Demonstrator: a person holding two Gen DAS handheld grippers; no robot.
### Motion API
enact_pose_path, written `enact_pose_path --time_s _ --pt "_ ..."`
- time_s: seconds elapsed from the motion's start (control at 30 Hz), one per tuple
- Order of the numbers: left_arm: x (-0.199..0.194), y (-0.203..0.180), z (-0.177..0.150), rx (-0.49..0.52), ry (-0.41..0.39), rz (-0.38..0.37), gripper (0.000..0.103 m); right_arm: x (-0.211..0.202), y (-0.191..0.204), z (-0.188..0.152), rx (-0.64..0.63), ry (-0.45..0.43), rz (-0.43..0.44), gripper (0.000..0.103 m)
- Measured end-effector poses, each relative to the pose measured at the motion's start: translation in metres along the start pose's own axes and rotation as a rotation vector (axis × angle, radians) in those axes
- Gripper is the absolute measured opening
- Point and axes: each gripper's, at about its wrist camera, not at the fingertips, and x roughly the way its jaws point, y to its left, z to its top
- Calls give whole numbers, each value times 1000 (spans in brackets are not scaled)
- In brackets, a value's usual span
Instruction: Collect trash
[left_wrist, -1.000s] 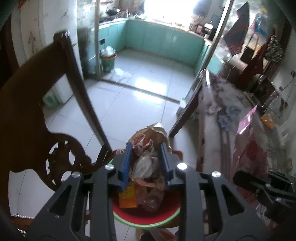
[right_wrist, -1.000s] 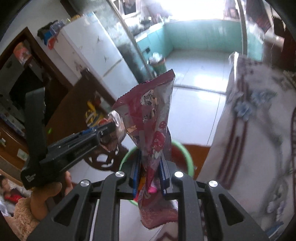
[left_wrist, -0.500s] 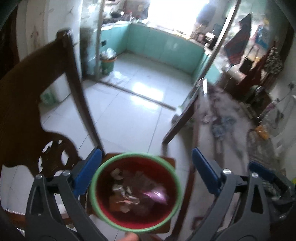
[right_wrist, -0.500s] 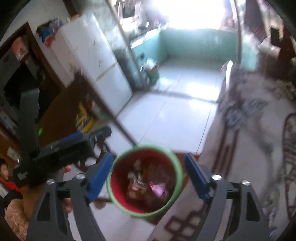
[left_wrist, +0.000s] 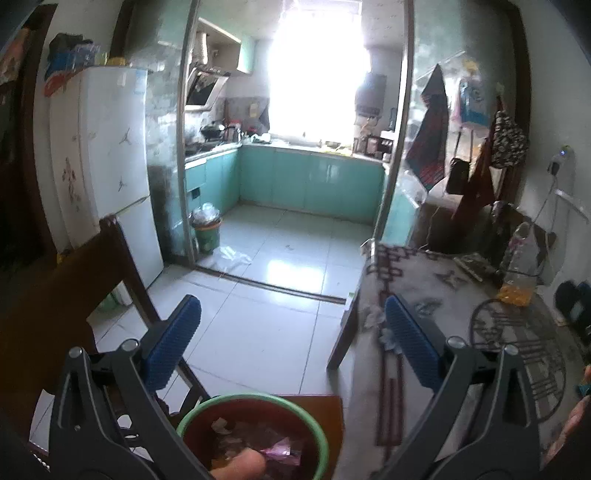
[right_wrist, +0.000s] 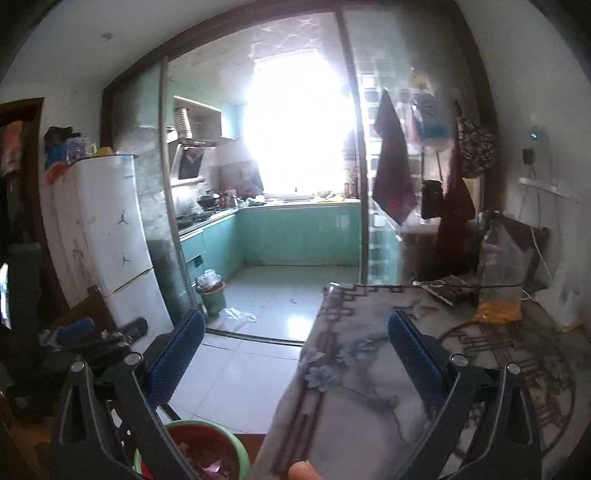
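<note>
Showing left hand-held gripper (right_wrist: 77, 330): right view only.

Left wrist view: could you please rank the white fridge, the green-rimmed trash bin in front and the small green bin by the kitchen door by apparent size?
1. White fridge, largest.
2. Green-rimmed trash bin, partly cut off and enlarged by nearness.
3. Small green bin, smallest, though farther away.

A white fridge (left_wrist: 107, 155) stands left of teal kitchen cabinets (left_wrist: 310, 181), with a patterned cloth-covered desk (right_wrist: 369, 387) at right.
</note>
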Motion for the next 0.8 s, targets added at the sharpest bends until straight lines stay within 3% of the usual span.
enact_pose_path --time_s 0.13,0.3,0.8 --pt "-16 -18 7 16 -20 17 98 -11 -21 6 44 27 -9 96" --pt "-31 -39 6 -8 2 -39 98 -29 -34 8 20 31 -41 96" --pt "-54 -112 -3 -13 32 9 98 -57 -107 12 9 66 -22 96"
